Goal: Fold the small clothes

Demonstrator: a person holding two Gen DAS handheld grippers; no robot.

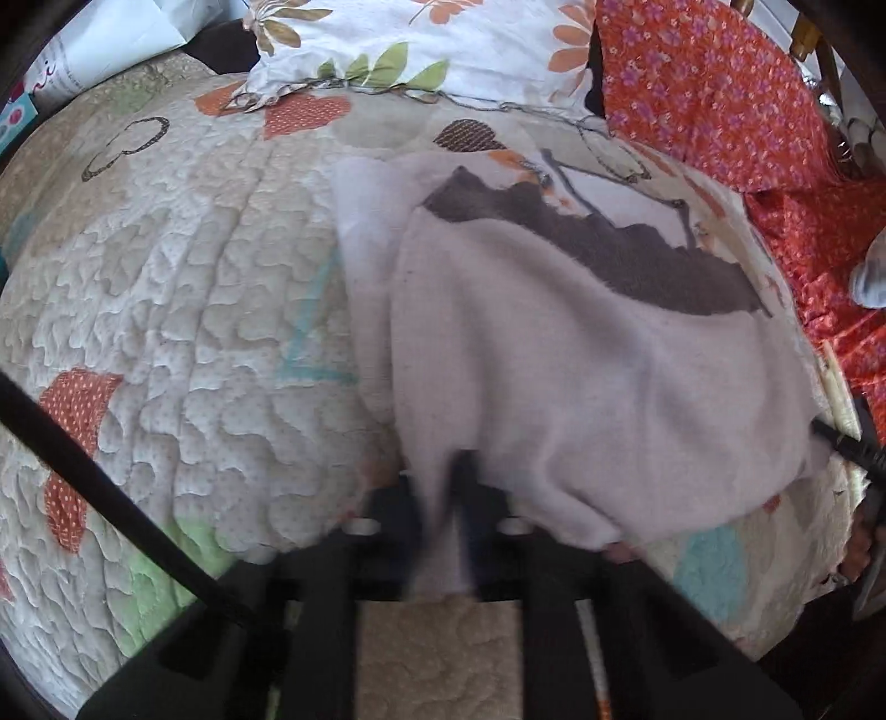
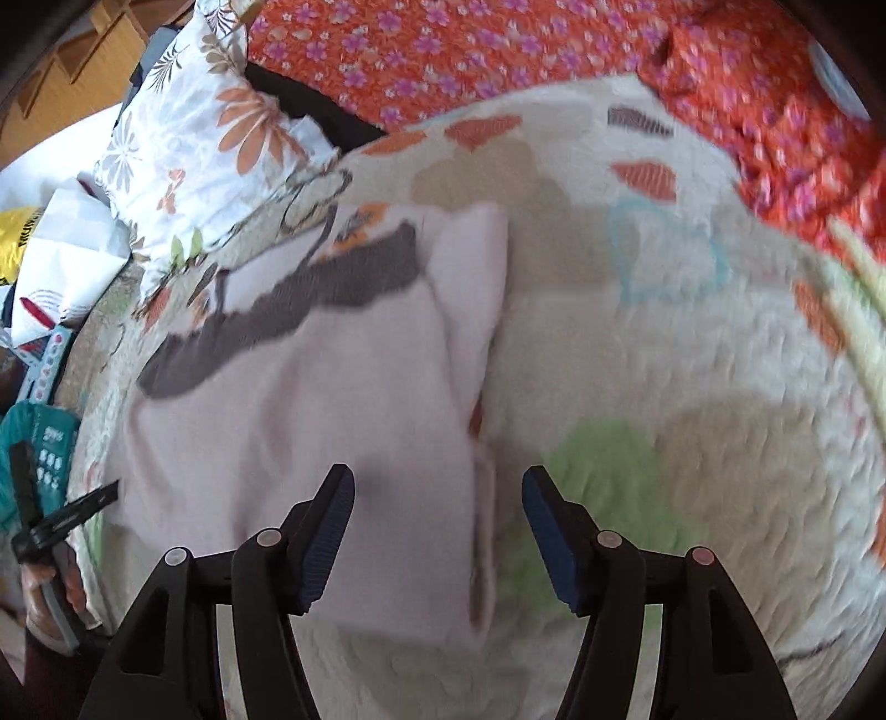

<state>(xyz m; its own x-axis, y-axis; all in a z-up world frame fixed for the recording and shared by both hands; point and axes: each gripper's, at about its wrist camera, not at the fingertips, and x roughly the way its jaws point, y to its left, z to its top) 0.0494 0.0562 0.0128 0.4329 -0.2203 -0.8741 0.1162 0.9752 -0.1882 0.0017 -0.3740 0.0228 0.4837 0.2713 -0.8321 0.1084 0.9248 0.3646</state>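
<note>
A small pale pink garment (image 1: pixel 581 354) with a dark grey band lies on the patterned quilt (image 1: pixel 166 288). My left gripper (image 1: pixel 440 498) is shut on the garment's near edge and holds a fold of it between the fingers. In the right wrist view the same garment (image 2: pixel 310 387) lies folded, with its right edge doubled over. My right gripper (image 2: pixel 437 531) is open and empty, and hovers over the garment's near right corner. The left gripper also shows in the right wrist view (image 2: pixel 61 520) at the garment's left edge.
A floral pillow (image 1: pixel 398 44) lies at the head of the quilt. An orange flowered cloth (image 1: pixel 720 94) is bunched along the right side and shows in the right wrist view (image 2: pixel 470 50). Papers and packets (image 2: pixel 50 266) lie at the left.
</note>
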